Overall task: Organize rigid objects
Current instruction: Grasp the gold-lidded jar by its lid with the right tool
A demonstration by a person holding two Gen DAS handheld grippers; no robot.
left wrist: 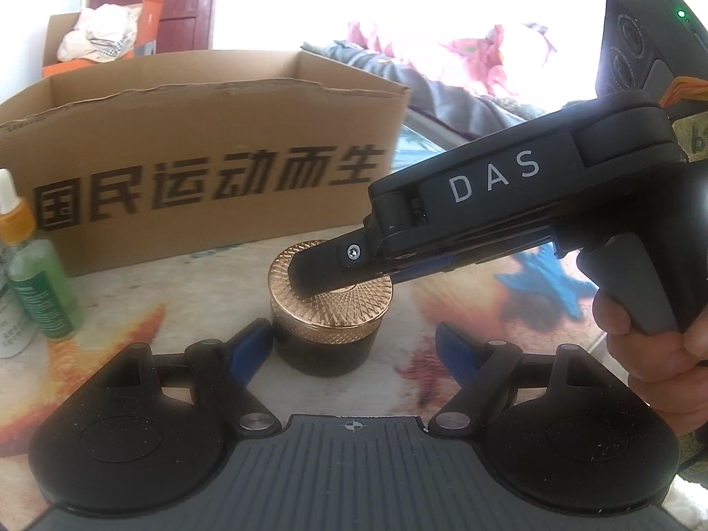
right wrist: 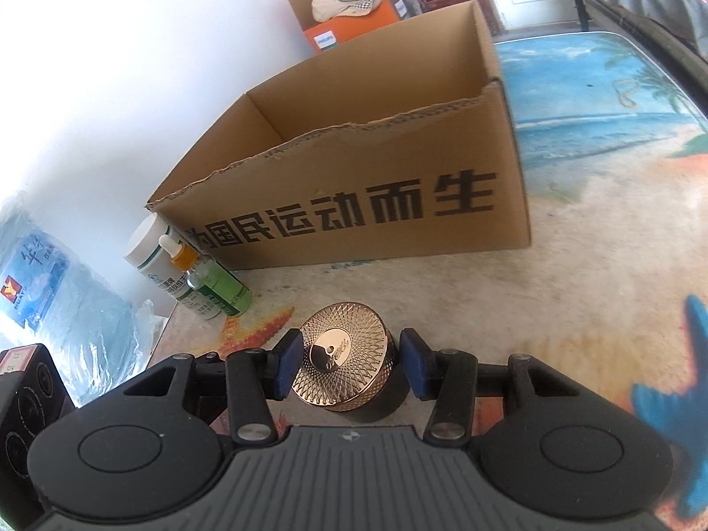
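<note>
A round dark jar with a patterned gold lid [left wrist: 329, 305] stands on the printed tabletop in front of an open cardboard box [left wrist: 199, 141]. My left gripper [left wrist: 354, 345] is open, its blue-padded fingers either side of the jar's base. My right gripper [right wrist: 352, 365] is open around the gold lid [right wrist: 343, 356], pads close to its sides. In the left wrist view the right gripper [left wrist: 309, 274] comes in from the right, its tip over the lid. The box [right wrist: 354, 168] looks empty inside.
A green bottle [left wrist: 42, 292], an orange-collared dropper bottle [left wrist: 15, 212] and a white bottle [right wrist: 152, 248] stand left of the box. A large water bottle [right wrist: 57, 292] stands off the table's left edge. A second cardboard box with cloth [left wrist: 88, 40] is behind.
</note>
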